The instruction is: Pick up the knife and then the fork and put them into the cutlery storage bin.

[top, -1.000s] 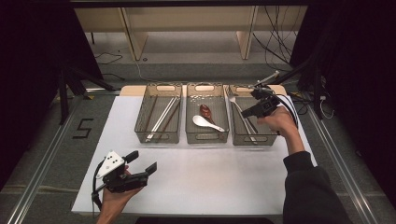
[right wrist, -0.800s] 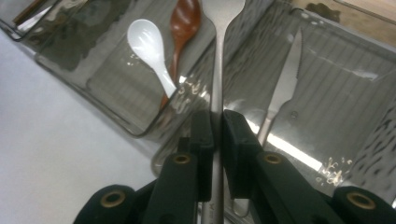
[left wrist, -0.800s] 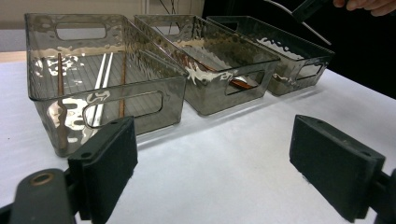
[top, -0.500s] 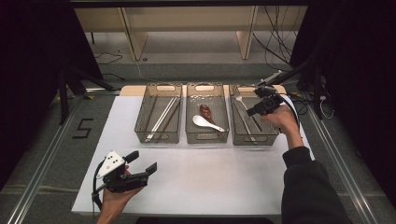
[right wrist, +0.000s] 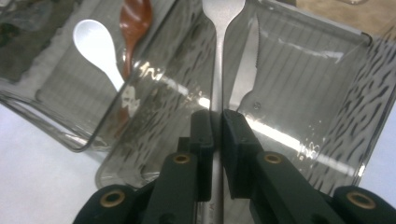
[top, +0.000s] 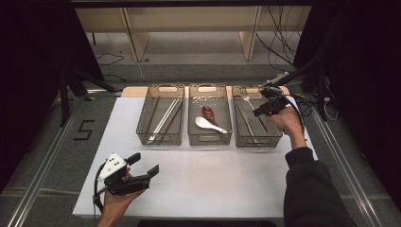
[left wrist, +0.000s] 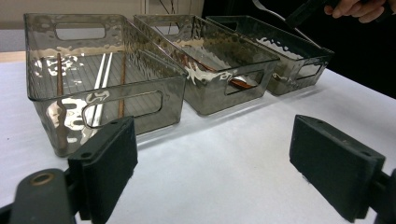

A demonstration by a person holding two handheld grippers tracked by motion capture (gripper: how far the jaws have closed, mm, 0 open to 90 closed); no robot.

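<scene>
The fork (right wrist: 218, 60) is clamped by its handle between the pads of the right gripper (right wrist: 216, 122), jaws drawn in almost fully on the thin metal stem. The grip sits low on the handle, so the tined end projects toward 12 o'clock in the right gripper view and stays free of the pads — a hold that suits lowering the fork lengthwise into a narrow bin. In the high view the fork (top: 245, 97) hangs over the far end of the right-hand bin (top: 274, 137), above its rim and apparently not yet resting on the floor.

A serrated knife (right wrist: 246, 70) already lies in that bin, just to the 3 o'clock side of the fork, running the same way; the fork is held parallel to it, presumably so the two will lie side by side.

At 9 o'clock from this bin stands the middle bin (top: 209, 139), holding a white spoon (top: 208, 124) and a reddish-brown spoon (top: 208, 113). Further toward 9 o'clock, the left-hand bin (top: 159, 138) holds chopsticks (top: 163, 120) laid lengthwise. Like goes with like — one kind of utensil per bin.

The left gripper (top: 144, 165) rests at 7 o'clock on the white table surface (top: 213, 179), well apart from the bins, jaws spread wide with nothing between them, evidently on standby.
</scene>
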